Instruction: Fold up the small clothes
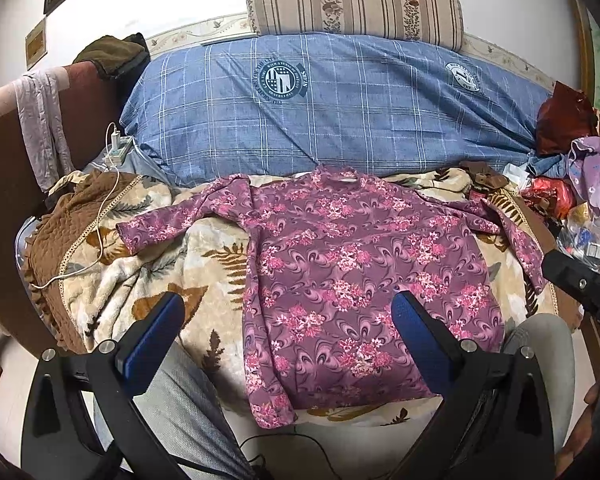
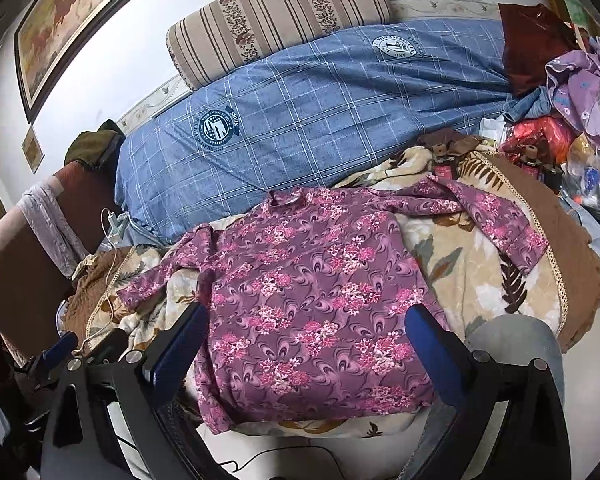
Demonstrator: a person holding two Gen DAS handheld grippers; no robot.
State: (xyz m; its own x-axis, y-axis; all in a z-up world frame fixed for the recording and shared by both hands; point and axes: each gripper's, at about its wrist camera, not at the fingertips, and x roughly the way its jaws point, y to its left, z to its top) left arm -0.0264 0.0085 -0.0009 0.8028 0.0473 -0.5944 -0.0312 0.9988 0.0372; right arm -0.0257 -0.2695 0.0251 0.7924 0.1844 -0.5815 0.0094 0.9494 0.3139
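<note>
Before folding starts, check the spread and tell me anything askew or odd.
The purple floral top lies flat, but its hem corner hangs off the leaf-print blanket's edge. A white charger cable trails across the blanket beside one sleeve.

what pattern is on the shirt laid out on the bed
Pink flower clusters with swirls on a purple ground, covering the whole shirt; the right wrist view shows it best.

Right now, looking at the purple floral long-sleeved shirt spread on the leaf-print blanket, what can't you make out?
- Purple floral long-sleeved shirt: its back, face down in both views.
- Hem corner, right wrist view: covered by the right gripper finger.
- Round emblems on the blue checked quilt: lettering too small.
- Clutter pile at the right edge: items jumbled and cut off.
</note>
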